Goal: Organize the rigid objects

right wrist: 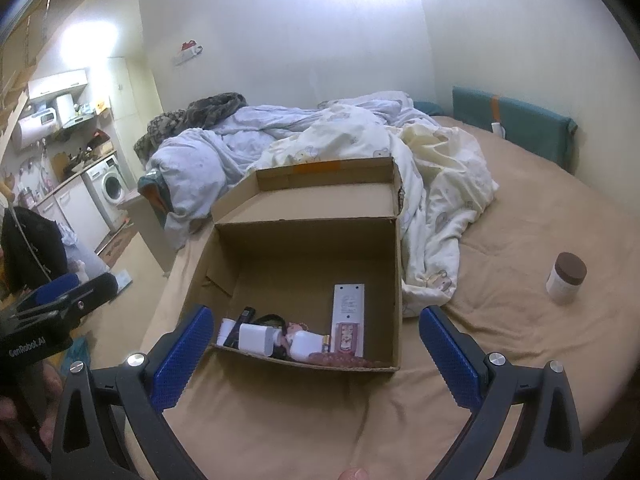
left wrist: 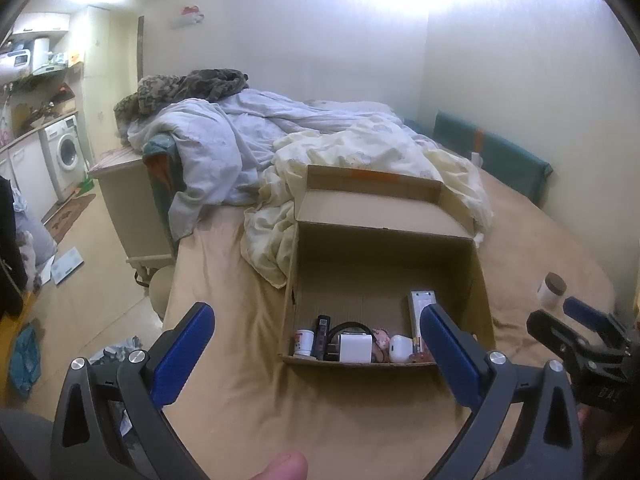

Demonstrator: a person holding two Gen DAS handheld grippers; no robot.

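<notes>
Left gripper point(left wrist: 316, 344): released, blue fingers spread wide, nothing between them; it hangs over the tan sheet at the 6 o'clock side of the box. In the right view it shows at 9 o'clock as a black body with blue tips.
Right gripper point(right wrist: 316, 344): released, fingers wide apart and empty, over the sheet near the box's front wall. In the left view it shows at 4 o'clock.
Box point(right wrist: 394, 280): open cardboard carton on the bed, lid flap standing up at its 12 o'clock side, against the bedding.
Box contents: small things lie in a row along the front wall, close together, several touching.
Remote point(right wrist: 349, 304): white, flat on the floor of the box by the wall at 3 o'clock, long side running 12 to 6.
Charger point(left wrist: 354, 347): white block mid-row, a black cable looped behind it.
Bottle point(left wrist: 305, 342): small, white, red label, upright at the 9 o'clock end of the row.
Black stick point(left wrist: 321, 332): dark slim item just beside the bottle.
Earbud case point(left wrist: 401, 348): white, rounded, between the charger and the remote.
Jar point(right wrist: 566, 278): white, brown lid, upright on the sheet outside the box, well apart from it at 3 o'clock.
Bed point(right wrist: 520, 340): tan sheet, bare around the box and jar.
Duvet point(right wrist: 436, 184): pale, rumpled, heaped at 12 o'clock behind the box.
Washer point(left wrist: 66, 148): white, at 9 o'clock in the kitchen corner.
Thumb point(left wrist: 286, 466): a tip shows at 6 o'clock of the left view.
</notes>
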